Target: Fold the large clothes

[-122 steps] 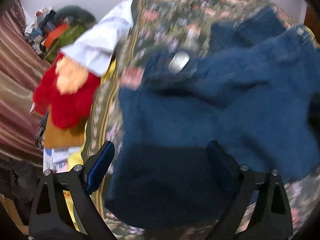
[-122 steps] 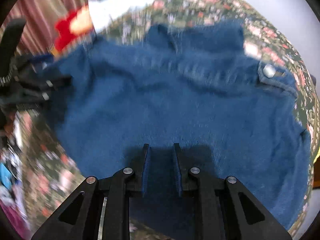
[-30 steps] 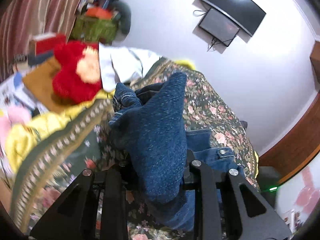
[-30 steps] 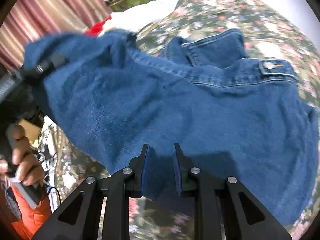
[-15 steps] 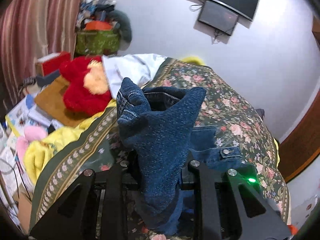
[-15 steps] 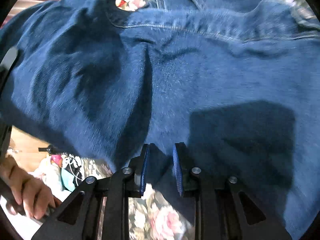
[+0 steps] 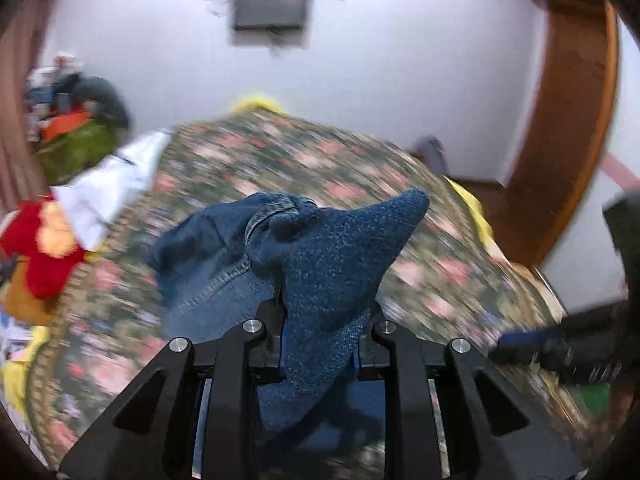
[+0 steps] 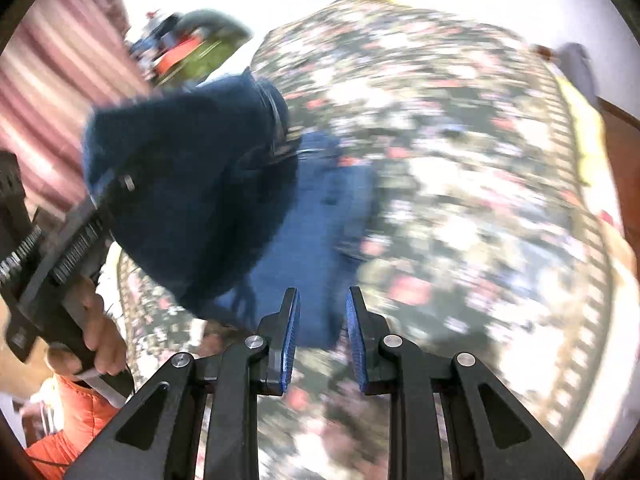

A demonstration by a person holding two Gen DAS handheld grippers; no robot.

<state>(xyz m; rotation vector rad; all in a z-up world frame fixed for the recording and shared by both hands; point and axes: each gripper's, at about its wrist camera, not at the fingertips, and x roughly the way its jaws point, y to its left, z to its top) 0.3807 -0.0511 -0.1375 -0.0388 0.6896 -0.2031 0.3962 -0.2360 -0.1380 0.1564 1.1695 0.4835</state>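
Note:
A blue denim jacket (image 7: 340,248) hangs bunched above the floral bedspread (image 7: 300,168). My left gripper (image 7: 324,312) is shut on a thick fold of it, and the cloth sticks up past the fingertips. In the right wrist view the jacket (image 8: 192,168) droops from the left gripper (image 8: 116,184), held by a hand (image 8: 96,332). A lit strip of denim runs down into my right gripper (image 8: 320,308), whose narrow-set pads pinch its lower edge. The right gripper (image 7: 508,346) also shows, blurred, at the left view's right edge.
A red plush toy (image 7: 40,248), a white cloth (image 7: 116,176) and a green pile (image 7: 76,144) lie at the bed's left. A wall screen (image 7: 272,4), a wooden frame (image 7: 568,120) and a striped curtain (image 8: 52,80) border the bed. An orange sleeve (image 8: 68,412) is low left.
Both grippers have swept across the bed with the jacket. The right wrist view, filled by denim half a second ago, now shows mostly bedspread, with the jacket hanging to the left.

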